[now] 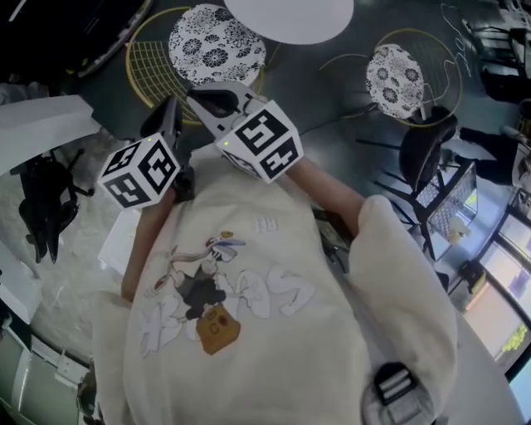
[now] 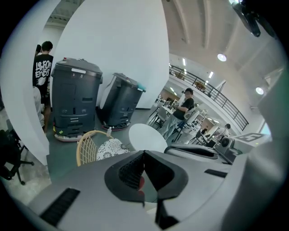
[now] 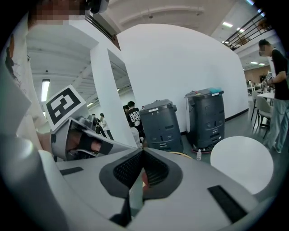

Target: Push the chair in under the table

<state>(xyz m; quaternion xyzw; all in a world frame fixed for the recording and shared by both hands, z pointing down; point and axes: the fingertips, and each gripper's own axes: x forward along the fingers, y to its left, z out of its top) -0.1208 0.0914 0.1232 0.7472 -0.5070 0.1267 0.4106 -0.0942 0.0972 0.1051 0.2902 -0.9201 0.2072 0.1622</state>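
The chair, a yellow wire frame with a black-and-white flowered cushion, stands next to the round white table at the top of the head view. Both grippers are held close to the person's cream sweatshirt, short of the chair. My left gripper is shut on nothing, its marker cube just below it. My right gripper is also shut and empty. In the left gripper view the shut jaws point over the chair and the table. The right gripper view shows shut jaws and the table at the right.
A second flowered wire chair stands right of the table. Two dark grey bins sit against a white wall beyond the chair. A black office chair is at the left. People stand in the background.
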